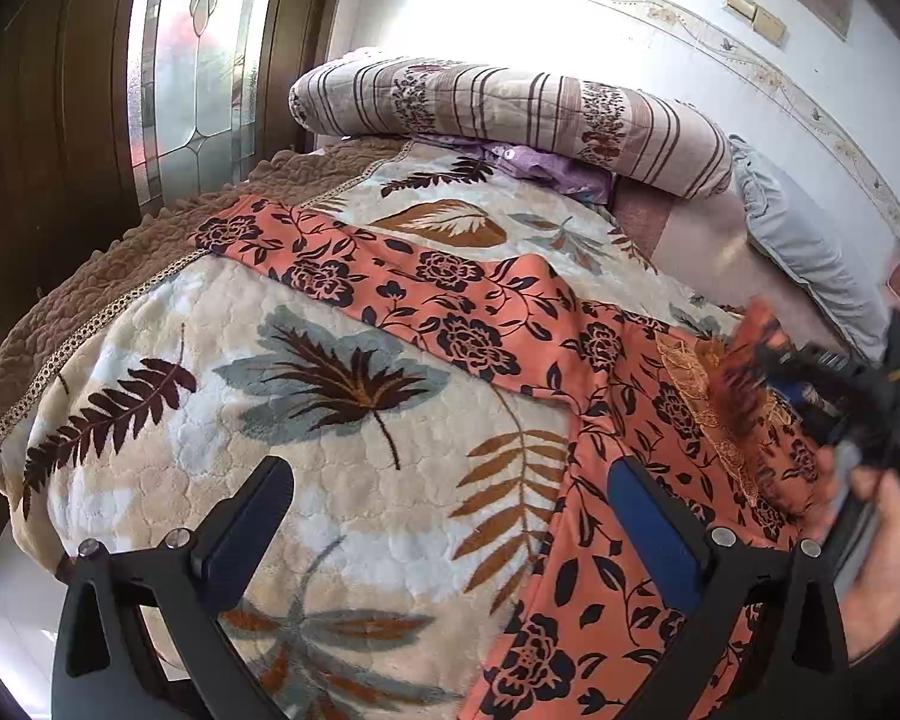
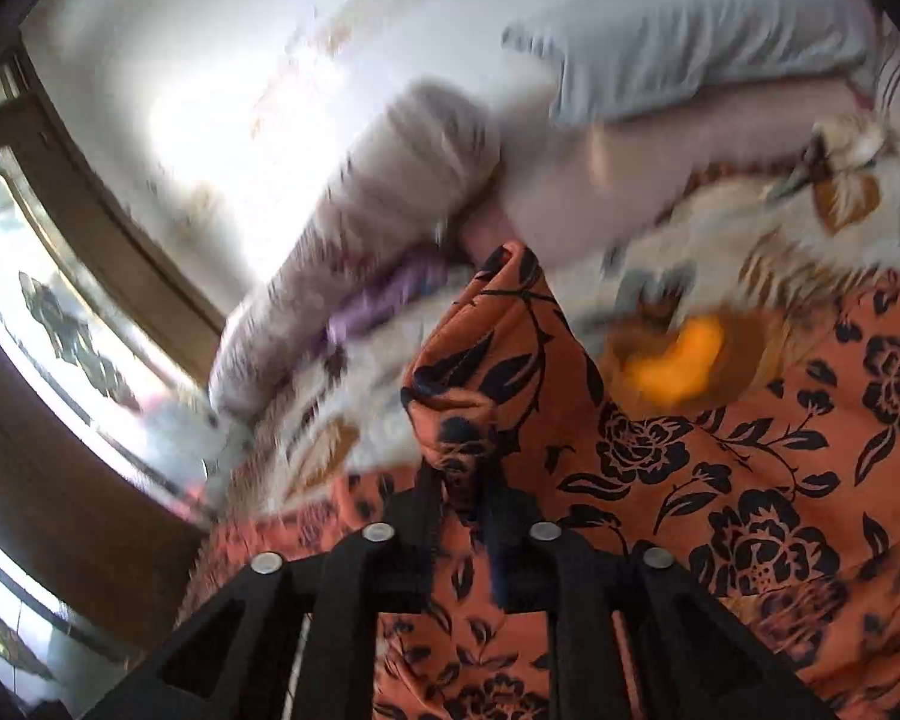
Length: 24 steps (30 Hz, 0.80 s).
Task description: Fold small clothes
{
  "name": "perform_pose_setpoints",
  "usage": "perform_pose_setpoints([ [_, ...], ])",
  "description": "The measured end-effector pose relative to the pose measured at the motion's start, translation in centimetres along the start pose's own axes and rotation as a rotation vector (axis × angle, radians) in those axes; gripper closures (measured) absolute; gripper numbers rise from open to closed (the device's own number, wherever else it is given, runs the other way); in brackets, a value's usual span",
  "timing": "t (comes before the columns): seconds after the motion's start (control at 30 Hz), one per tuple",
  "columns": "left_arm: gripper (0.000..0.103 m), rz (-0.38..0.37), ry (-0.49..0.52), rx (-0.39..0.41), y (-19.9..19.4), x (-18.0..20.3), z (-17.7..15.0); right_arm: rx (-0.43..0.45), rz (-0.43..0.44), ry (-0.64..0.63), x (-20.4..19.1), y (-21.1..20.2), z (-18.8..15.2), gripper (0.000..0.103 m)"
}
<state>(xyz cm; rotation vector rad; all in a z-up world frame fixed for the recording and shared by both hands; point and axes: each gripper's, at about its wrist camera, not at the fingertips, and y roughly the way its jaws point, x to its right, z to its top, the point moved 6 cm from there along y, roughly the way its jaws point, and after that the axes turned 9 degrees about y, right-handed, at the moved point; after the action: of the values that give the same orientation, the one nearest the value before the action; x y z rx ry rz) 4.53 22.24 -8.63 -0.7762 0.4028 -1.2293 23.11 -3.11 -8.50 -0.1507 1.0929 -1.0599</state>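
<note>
Orange floral garment (image 1: 468, 312) spread across leaf-print quilt (image 1: 330, 420); one bunched edge clamped in right gripper (image 2: 465, 480), lifted clear. Left gripper (image 1: 450, 516) jaws wide apart, holding nothing, low over the nearer hem. Probably mid-fold, though right view blurred. Best carried across level, edges matched before release. No readable labels or writing.

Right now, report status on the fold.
Left gripper open over the blanket. Right gripper shut on orange floral garment, edge lifted. Nothing in the way.
</note>
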Motion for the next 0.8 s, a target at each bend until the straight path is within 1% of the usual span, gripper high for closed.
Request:
perform_pose_setpoints([
  [0.03,0.000,0.003,0.001,-0.010,0.2,-0.3,0.0,-0.098,-0.033,-0.002,0.9,2.6,-2.5,0.070],
  [0.07,0.000,0.004,0.003,-0.012,0.4,-0.4,0.0,-0.196,-0.053,0.026,2.4,4.5,-4.4,0.070],
  [0.1,0.000,0.006,0.006,-0.010,0.5,-0.4,0.1,-0.248,-0.039,0.072,3.6,4.7,-5.8,0.070],
  [0.13,0.000,0.005,0.010,-0.008,0.7,-0.2,0.3,-0.242,-0.006,0.087,4.6,4.4,-5.6,0.070],
  [0.2,0.000,-0.018,0.013,-0.011,1.3,0.8,0.7,-0.185,0.023,0.066,5.6,1.3,-4.8,0.069],
  [0.23,0.000,-0.039,0.015,-0.015,1.7,1.7,1.1,-0.161,0.044,0.075,6.4,-0.4,-3.6,0.060],
  [0.27,0.000,-0.067,0.025,-0.021,2.2,2.9,1.5,-0.139,0.051,0.085,7.0,-2.0,-2.2,0.037],
  [0.3,0.000,-0.095,0.044,-0.024,2.6,4.4,1.9,-0.102,0.049,0.103,8.2,-3.7,-0.8,0.029],
  [0.33,0.000,-0.119,0.066,-0.026,3.0,5.9,2.3,-0.055,0.047,0.123,9.2,-4.8,1.1,0.027],
  [0.4,0.000,-0.154,0.113,-0.036,3.9,9.2,3.0,0.013,0.045,0.161,11.5,-7.1,4.3,0.027],
  [0.47,0.000,-0.218,0.166,-0.045,5.0,13.1,3.7,0.056,0.043,0.251,15.3,-8.6,6.8,0.027],
  [0.5,0.000,-0.256,0.190,-0.052,5.6,15.0,4.0,0.056,0.059,0.328,17.6,-8.7,7.4,0.027],
  [0.53,0.000,-0.281,0.208,-0.066,6.6,16.7,4.2,0.034,0.085,0.408,19.8,-8.2,7.8,0.027],
  [0.57,0.000,-0.291,0.220,-0.089,8.0,18.1,4.3,-0.013,0.089,0.489,22.5,-7.4,7.7,0.027],
  [0.6,0.000,-0.288,0.229,-0.127,9.8,19.2,4.2,-0.056,0.032,0.558,25.3,-6.9,7.4,0.028],
  [0.63,0.000,-0.270,0.231,-0.173,11.7,20.0,3.8,-0.067,0.042,0.603,27.2,-7.0,7.4,0.035],
  [0.67,0.000,-0.251,0.239,-0.219,13.7,20.4,3.3,-0.077,0.097,0.641,27.9,-7.5,7.6,0.034],
  [0.7,0.000,-0.221,0.256,-0.261,15.6,20.7,2.7,-0.073,0.110,0.641,28.0,-8.3,8.1,0.034],
  [0.73,0.000,-0.179,0.277,-0.293,17.2,20.6,2.0,-0.058,0.113,0.605,27.7,-9.3,8.9,0.032],
  [0.77,0.001,-0.144,0.291,-0.318,18.3,20.3,1.5,-0.051,0.136,0.564,27.1,-9.9,9.7,0.032],
  [0.8,0.001,-0.137,0.293,-0.325,18.7,20.2,1.3,-0.057,0.172,0.535,26.5,-10.3,10.8,0.032],
])
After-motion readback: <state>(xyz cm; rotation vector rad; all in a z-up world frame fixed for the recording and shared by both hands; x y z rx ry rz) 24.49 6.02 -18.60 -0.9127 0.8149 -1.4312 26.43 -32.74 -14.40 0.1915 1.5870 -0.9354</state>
